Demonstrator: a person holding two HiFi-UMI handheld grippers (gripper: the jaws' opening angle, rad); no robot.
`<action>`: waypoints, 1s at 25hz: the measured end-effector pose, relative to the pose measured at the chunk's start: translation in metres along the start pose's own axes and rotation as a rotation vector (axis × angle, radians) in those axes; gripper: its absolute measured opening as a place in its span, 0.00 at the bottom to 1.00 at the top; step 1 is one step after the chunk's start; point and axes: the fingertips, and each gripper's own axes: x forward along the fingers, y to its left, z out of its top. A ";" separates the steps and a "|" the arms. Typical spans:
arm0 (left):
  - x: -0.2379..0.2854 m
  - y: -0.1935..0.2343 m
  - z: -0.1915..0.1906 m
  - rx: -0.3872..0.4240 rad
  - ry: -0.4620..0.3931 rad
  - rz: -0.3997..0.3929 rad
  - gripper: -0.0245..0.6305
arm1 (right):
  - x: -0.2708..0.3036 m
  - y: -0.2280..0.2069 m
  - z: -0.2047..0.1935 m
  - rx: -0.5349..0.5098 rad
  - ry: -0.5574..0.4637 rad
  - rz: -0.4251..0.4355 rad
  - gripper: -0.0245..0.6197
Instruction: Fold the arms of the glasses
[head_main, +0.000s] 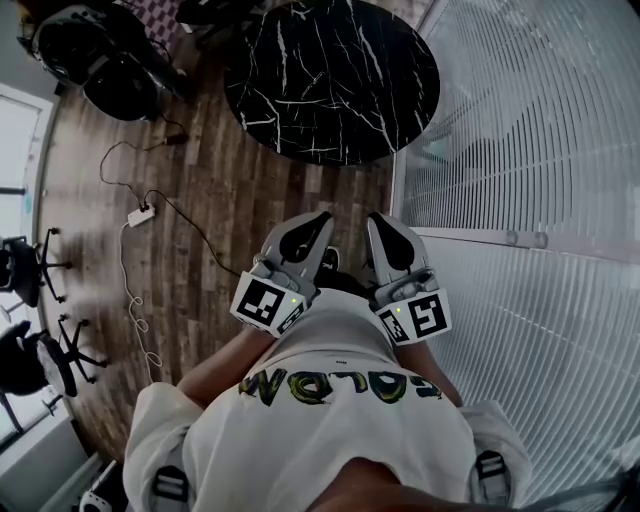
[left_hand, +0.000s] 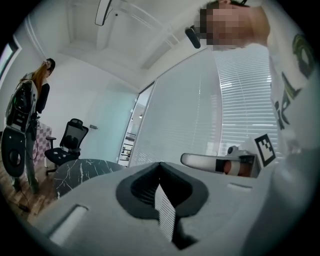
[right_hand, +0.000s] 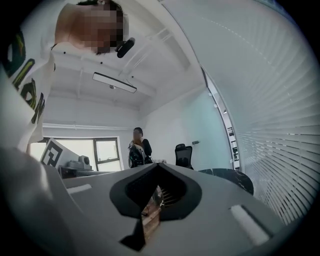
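1. both tools sit tucked against the person's chest, side by side and pointing level into the room. i'd call that a carrying stance, with no work started.
2. left hand-held gripper: jaws pressed together at the tips, nothing pinched between them.
3. right hand-held gripper: same story, jaws closed tight on nothing.
4. the glasses? no view shows them, neither at either set of jaws nor anywhere i can make out on the round dark marbled surface.
5. that surface lies ahead of both tools and well apart from them, across bare wooden floor. my read: wherever the glasses lie, they're out of reach, and finding them comes before any folding.
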 end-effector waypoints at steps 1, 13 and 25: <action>0.003 -0.004 -0.003 -0.002 0.002 -0.002 0.04 | -0.003 -0.005 -0.001 0.006 0.001 -0.004 0.04; 0.038 0.004 -0.010 -0.006 0.027 0.022 0.04 | -0.007 -0.047 -0.010 0.069 0.003 -0.041 0.04; 0.077 0.079 0.001 -0.011 0.025 0.052 0.04 | 0.074 -0.073 -0.015 0.067 0.022 -0.015 0.04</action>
